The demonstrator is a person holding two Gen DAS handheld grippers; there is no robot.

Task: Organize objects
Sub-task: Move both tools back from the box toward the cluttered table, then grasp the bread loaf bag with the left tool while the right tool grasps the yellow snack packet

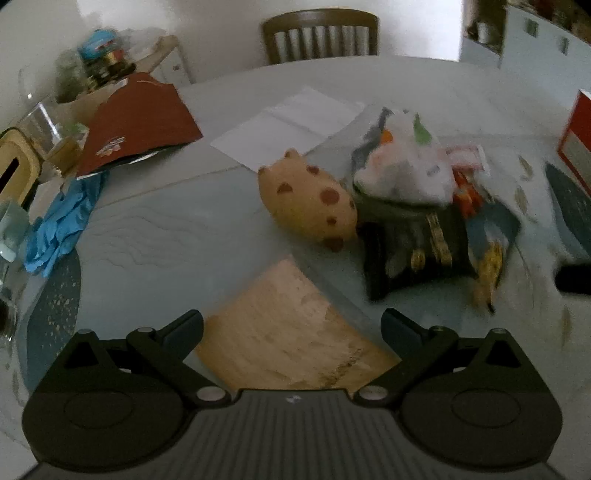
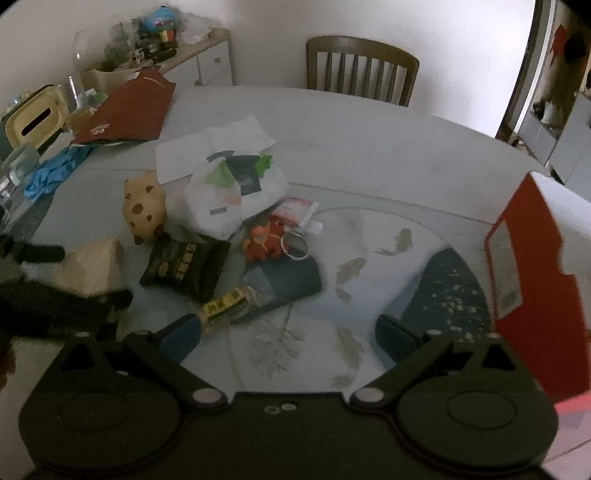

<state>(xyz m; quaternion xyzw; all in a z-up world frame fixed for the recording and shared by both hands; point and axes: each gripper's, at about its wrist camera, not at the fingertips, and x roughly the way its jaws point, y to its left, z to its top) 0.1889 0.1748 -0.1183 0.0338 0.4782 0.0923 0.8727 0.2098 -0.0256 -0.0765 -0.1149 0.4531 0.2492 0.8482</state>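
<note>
The left gripper point(image 1: 291, 328) is hovering with its jaws spread wide and nothing between them, directly over a tan wooden block point(image 1: 295, 332) that is lying on the table point(image 1: 155, 229). The right gripper point(image 2: 288, 332) is likewise standing open and empty, its left fingertip sitting just beside a small yellow-green packet point(image 2: 227, 307). The items to be organized are lying in a loose cluster near the table's middle — a spotted tan plush toy point(image 1: 308, 199) is resting beside a white plastic bag point(image 1: 404, 173), and a black snack pouch with gold print point(image 1: 413, 254) is lying just in front of that bag. In the right wrist view an orange toy figure point(image 2: 264, 238) is sitting next to a metal ring point(image 2: 295, 245), both at the edge of a dark blue flat piece point(image 2: 291, 277). White paper sheets point(image 1: 291, 125) are lying behind the cluster. At the left edge of the table, blue gloves point(image 1: 62, 225) are bunching up near a dark red folder point(image 1: 136, 122) and a cream tissue box point(image 1: 14, 170). A red open-topped box point(image 2: 532, 280) is standing at the right side of the table — its contents cannot be made out. A wooden chair point(image 1: 321, 35) is standing at the far side, and a cluttered white cabinet point(image 2: 207, 61) is sitting against the wall. Both views are dim and partly blurred.
</note>
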